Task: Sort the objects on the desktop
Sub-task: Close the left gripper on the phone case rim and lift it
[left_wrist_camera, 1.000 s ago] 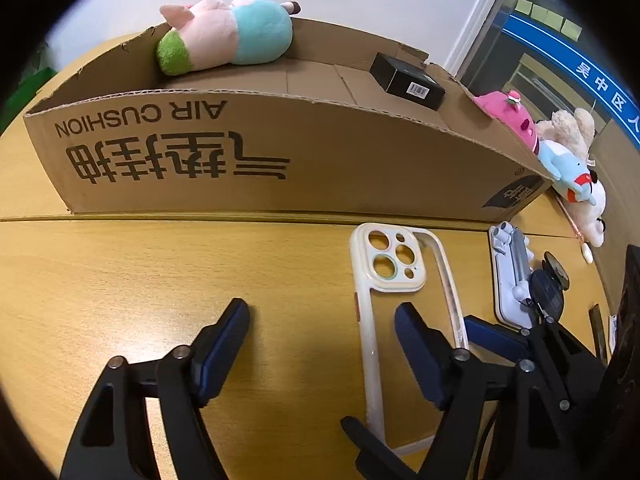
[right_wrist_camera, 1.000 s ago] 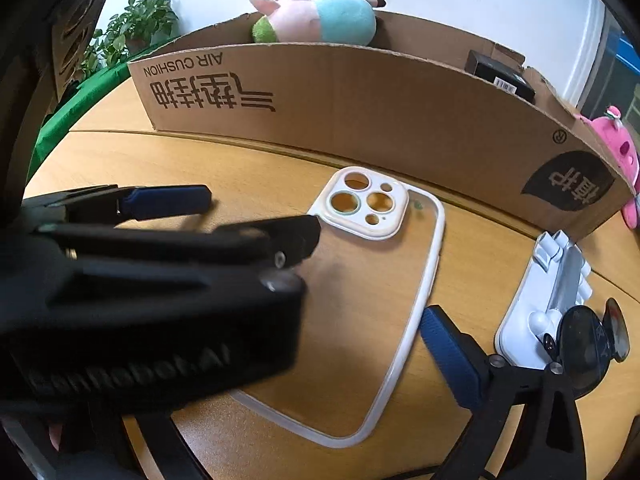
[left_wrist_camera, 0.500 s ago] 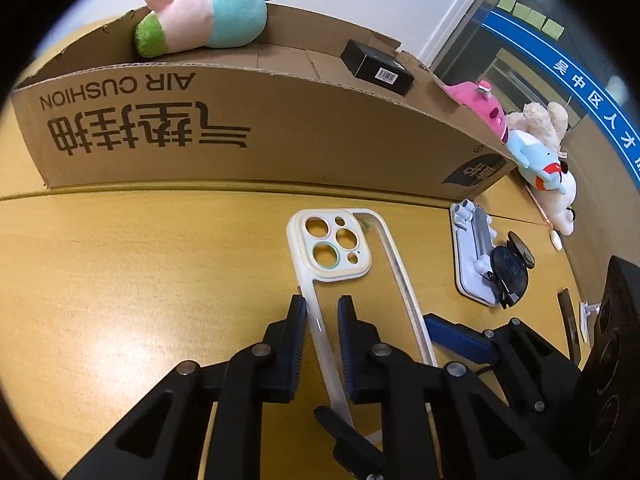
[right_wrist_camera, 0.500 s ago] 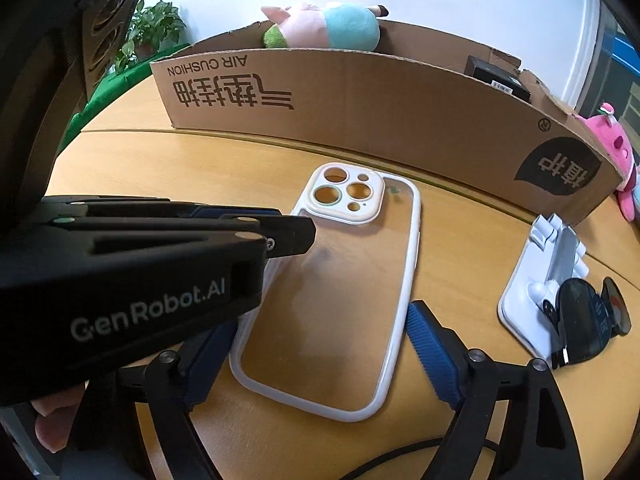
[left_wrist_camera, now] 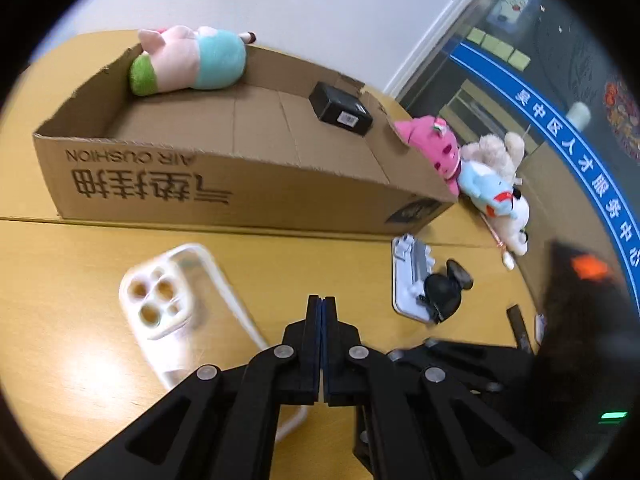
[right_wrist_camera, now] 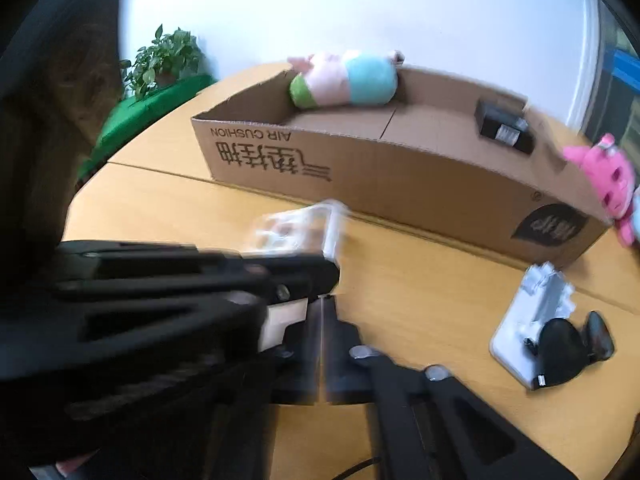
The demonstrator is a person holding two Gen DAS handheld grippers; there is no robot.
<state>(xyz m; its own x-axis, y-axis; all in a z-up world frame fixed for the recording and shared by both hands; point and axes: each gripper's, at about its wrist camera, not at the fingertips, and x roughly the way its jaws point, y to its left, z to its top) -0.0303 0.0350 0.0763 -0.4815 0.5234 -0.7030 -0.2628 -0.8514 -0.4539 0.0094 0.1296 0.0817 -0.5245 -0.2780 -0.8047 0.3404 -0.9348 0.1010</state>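
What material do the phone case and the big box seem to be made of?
Phone case: probably clear, glossy plastic with a cream frame; the tabletop shows through its back. Box: brown, matte corrugated cardboard, with printed lettering, fold creases and raw-cut edges.

One cardboard box holds two things — one plush pig and one small black box. On the worktop: one clear phone case, one white phone holder and three soft toys — pink, beige, blue-and-white.
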